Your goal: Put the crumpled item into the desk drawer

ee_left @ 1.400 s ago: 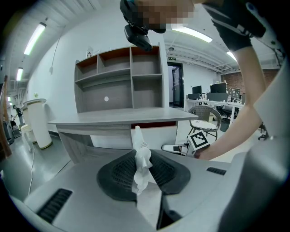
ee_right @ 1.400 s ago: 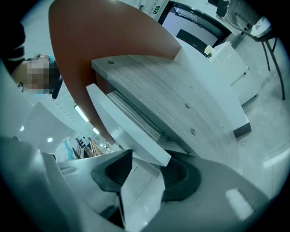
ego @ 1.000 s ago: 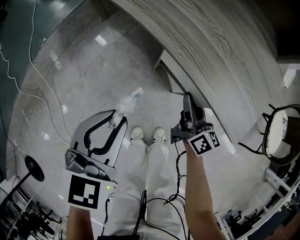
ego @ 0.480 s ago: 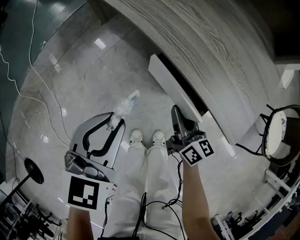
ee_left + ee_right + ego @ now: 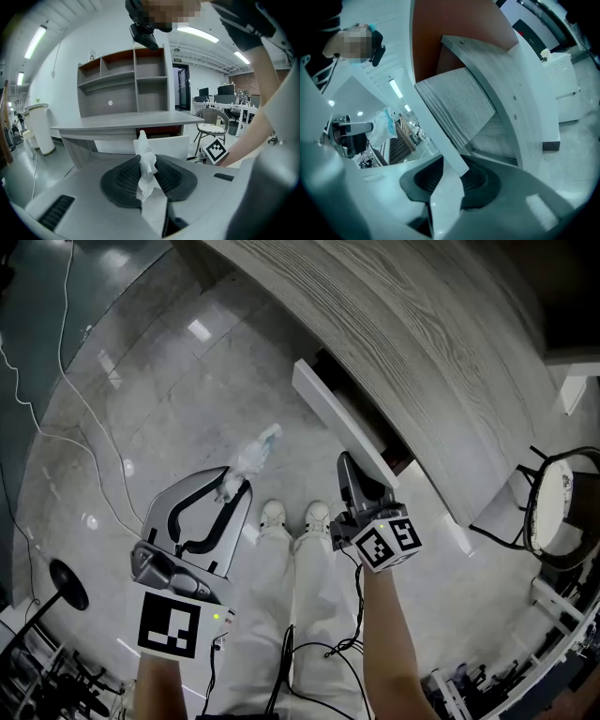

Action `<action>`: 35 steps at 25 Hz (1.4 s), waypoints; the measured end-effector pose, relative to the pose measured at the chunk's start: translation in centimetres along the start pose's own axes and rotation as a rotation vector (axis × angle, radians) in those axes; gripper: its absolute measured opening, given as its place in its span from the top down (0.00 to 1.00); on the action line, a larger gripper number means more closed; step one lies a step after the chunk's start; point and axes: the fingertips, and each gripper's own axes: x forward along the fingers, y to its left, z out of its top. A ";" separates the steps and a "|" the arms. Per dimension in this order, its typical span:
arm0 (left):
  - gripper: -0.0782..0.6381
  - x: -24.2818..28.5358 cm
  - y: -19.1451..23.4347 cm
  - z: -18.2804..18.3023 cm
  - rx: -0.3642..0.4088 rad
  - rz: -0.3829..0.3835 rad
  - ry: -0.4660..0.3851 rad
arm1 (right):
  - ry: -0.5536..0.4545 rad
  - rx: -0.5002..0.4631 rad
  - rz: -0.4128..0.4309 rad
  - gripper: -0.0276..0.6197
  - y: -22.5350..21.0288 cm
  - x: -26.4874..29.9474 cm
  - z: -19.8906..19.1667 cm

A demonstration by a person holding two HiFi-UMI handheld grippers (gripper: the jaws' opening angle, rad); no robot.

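Left gripper [image 5: 230, 486]: grey shell and black inner frame are noted; pads [image 5: 124, 180] are black and ribbed.
Right gripper [image 5: 349, 465]: dark body is noted.
Marker cubes [image 5: 169, 624]: white faces are printed with black squares.
Trousers [image 5: 309, 596]: white is worn.
Shoes [image 5: 274, 514]: white is worn.
Cables [image 5: 323, 652]: black, looped.
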 end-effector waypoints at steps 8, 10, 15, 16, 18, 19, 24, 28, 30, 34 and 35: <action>0.78 -0.5 -0.2 1.4 0.025 -0.001 -0.015 | 0.040 -0.054 -0.151 0.73 -1.1 -1.9 -0.8; 0.78 -0.6 -0.3 1.9 0.038 0.000 -0.020 | 0.072 -0.075 -0.180 0.74 -1.1 -2.9 -1.1; 0.78 -0.8 -1.3 3.8 0.069 -0.005 -0.034 | 0.139 -0.162 -0.242 0.94 -0.7 -6.0 -0.6; 0.78 -0.9 -1.5 4.4 0.080 -0.008 -0.039 | 0.141 -0.175 -0.232 0.94 -0.1 -6.6 -0.2; 0.78 -0.9 -1.8 5.3 0.104 -0.014 -0.045 | 0.146 -0.200 -0.211 0.94 1.2 -7.6 0.7; 0.78 -0.9 -2.0 5.7 0.115 -0.016 -0.046 | 0.149 -0.212 -0.203 0.94 1.9 -8.0 1.2; 0.78 -0.5 -2.9 7.4 0.177 -0.026 -0.044 | 0.134 -0.254 -0.184 0.94 4.2 -10.2 4.5; 0.78 -0.3 -3.6 8.4 0.230 -0.036 -0.030 | 0.105 -0.286 -0.200 0.94 5.2 -12.1 8.1; 0.78 -0.1 -4.0 8.8 0.252 -0.042 -0.027 | 0.086 -0.313 -0.210 0.94 5.6 -12.9 10.3; 0.78 0.7 -4.6 9.5 0.357 -0.064 0.000 | 0.037 -0.353 -0.239 0.94 6.4 -14.1 14.6; 0.78 0.9 -4.7 9.7 0.387 -0.070 0.009 | 0.027 -0.359 -0.243 0.94 6.7 -14.4 15.5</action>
